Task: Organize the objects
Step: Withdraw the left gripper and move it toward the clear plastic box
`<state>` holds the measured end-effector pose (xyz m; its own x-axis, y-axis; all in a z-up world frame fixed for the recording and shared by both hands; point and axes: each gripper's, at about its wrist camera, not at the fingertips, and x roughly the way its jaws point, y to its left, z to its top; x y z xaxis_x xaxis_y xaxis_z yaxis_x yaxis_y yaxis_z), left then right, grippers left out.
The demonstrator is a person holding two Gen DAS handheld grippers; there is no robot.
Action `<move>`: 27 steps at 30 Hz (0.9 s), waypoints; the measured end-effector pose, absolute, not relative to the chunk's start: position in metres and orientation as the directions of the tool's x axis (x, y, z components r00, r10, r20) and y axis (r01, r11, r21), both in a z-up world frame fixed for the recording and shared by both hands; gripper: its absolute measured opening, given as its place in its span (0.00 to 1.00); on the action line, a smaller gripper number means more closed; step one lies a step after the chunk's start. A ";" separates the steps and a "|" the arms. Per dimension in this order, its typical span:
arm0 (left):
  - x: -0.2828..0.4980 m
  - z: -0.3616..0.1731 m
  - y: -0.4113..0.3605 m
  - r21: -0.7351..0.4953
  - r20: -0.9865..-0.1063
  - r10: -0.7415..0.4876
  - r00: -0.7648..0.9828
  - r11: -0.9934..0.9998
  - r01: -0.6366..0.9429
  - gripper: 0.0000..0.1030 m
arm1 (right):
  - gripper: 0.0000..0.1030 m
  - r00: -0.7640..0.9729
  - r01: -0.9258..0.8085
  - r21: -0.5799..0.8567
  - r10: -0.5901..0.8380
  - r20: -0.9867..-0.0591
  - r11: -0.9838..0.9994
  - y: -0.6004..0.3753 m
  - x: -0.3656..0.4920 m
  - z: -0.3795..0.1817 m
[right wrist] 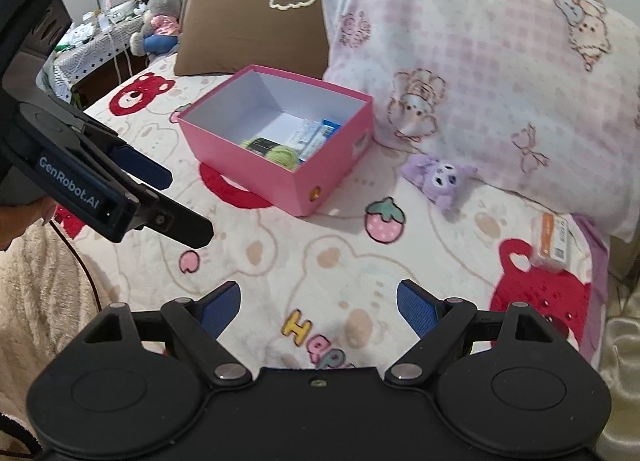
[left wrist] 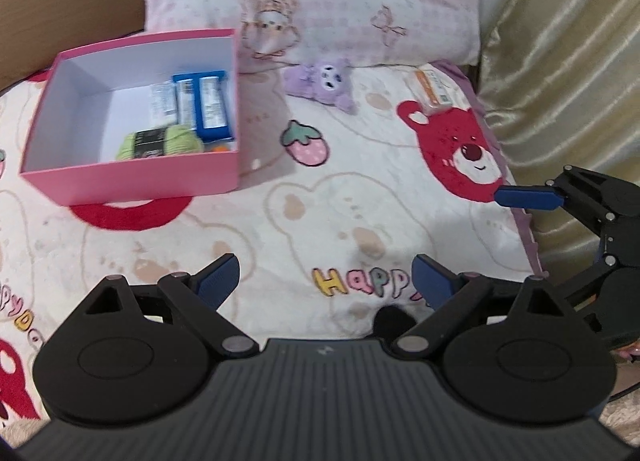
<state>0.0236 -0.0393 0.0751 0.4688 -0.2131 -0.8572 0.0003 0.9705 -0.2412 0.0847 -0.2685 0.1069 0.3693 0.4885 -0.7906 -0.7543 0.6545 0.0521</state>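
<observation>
Left wrist cam: pink box on the bed, yarn and blue packs inside. Purple plush just right of box, orange carton further right (near edge). Left gripper and right gripper both wide apart, nothing btwn fingers.

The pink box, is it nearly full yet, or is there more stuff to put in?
Partly. The pink box already holds green yarn and blue packets. Both hand-held grippers, left and right, are open and empty. The purple plush and orange-striped packet still lie on the blanket.
</observation>
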 end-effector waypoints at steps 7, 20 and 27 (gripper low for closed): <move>0.049 0.067 -0.076 -0.193 -0.847 -0.214 0.486 0.977 0.094 0.89 | 0.86 0.380 -0.737 0.017 0.435 -0.816 0.676 -0.284 0.109 0.094; 0.125 0.033 -0.112 -0.268 -0.817 -0.286 0.502 0.957 0.110 0.88 | 0.86 0.494 -0.739 -0.074 0.464 -0.735 0.670 -0.323 0.165 0.057; 0.162 0.013 -0.124 -0.279 -0.795 -0.310 0.521 0.950 0.140 0.88 | 0.86 0.587 -0.674 -0.099 0.449 -0.673 0.732 -0.335 0.189 0.030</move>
<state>0.1622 -0.1238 0.0130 0.5211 -0.3104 -0.7951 0.1404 0.9500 -0.2788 0.1886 -0.3351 0.0301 0.5870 0.4495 -0.6734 -0.6740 0.7321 -0.0988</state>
